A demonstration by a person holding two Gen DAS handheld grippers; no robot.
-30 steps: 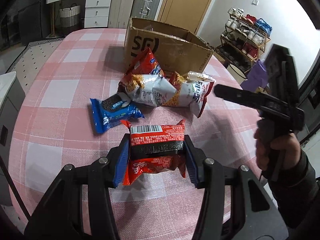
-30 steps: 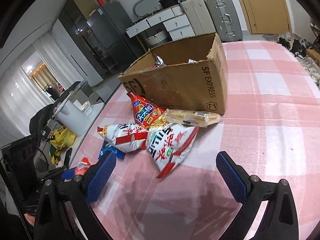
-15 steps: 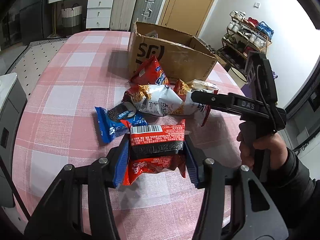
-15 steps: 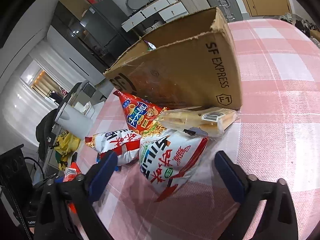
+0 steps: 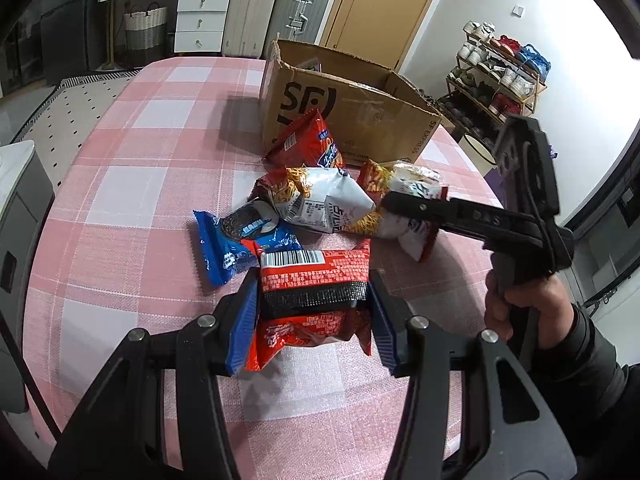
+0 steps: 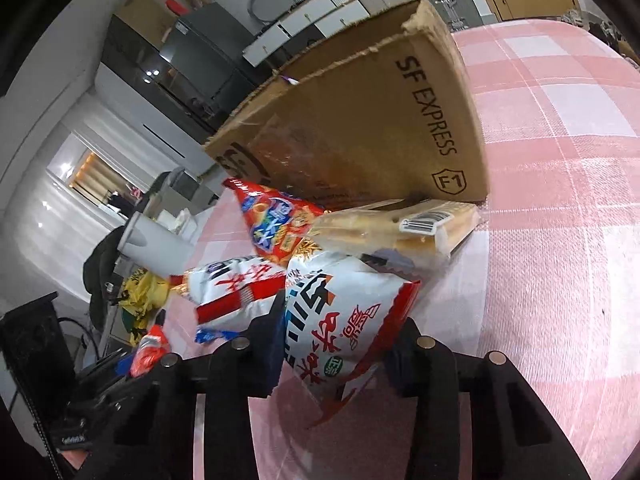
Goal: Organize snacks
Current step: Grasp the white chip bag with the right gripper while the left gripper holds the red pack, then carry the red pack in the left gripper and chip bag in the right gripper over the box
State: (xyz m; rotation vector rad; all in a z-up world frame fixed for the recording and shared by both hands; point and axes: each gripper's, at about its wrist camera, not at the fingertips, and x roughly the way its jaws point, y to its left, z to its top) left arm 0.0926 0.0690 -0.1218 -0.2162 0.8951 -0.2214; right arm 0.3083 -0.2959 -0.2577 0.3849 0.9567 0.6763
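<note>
My left gripper (image 5: 312, 320) is shut on a red and black snack packet (image 5: 314, 280) and holds it above the pink checked tablecloth (image 5: 120, 200). My right gripper (image 6: 340, 344) has closed around the lower end of a white and red noodle bag (image 6: 344, 320), which also shows in the left wrist view (image 5: 404, 208). Beside it lie a second white and red bag (image 5: 316, 200), a red chip bag (image 5: 312, 140), a blue cookie packet (image 5: 236, 244) and a clear biscuit pack (image 6: 396, 228). An open SF cardboard box (image 5: 352, 108) stands behind them.
The table's edge curves off at left and right. Off the table are a grey cabinet (image 5: 16, 216) at the left, drawers and suitcases (image 5: 256, 8) at the back, and a shoe rack (image 5: 500, 68) at the right.
My right gripper moved in toward the pile and its fingers closed from wide open onto the white and red noodle bag. My left gripper kept its packet and drew nearer the pile.
</note>
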